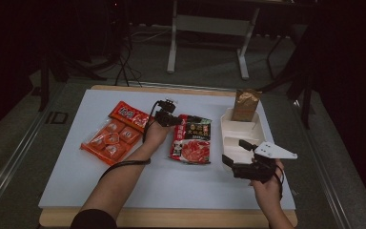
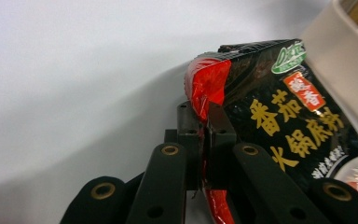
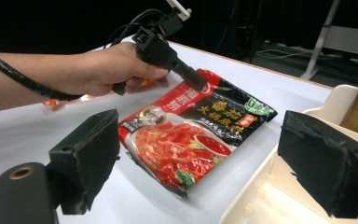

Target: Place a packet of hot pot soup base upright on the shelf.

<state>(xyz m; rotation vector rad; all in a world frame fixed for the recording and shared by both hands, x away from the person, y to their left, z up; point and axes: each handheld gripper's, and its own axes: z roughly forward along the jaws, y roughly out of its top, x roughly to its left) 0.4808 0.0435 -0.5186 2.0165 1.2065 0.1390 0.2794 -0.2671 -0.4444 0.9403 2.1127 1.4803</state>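
A red and black soup-base packet (image 1: 191, 139) lies in the middle of the white table, also seen as the packet (image 3: 191, 135) and the packet (image 2: 279, 126). My left gripper (image 1: 180, 121) is shut on the packet's upper left corner; its jaws pinch the red edge in the left gripper view (image 2: 207, 126), and that gripper (image 3: 193, 80) shows from the side. My right gripper (image 1: 236, 152) stands open at the near edge of a white compartment tray (image 1: 233, 131), nothing between its pads (image 3: 91, 154).
An orange pack of small cups (image 1: 110, 140) and a red sachet (image 1: 129, 113) lie left of the packet. A brown paper bag (image 1: 246, 105) stands in the tray's far end. The tray's rim (image 3: 261, 186) is close under my right gripper.
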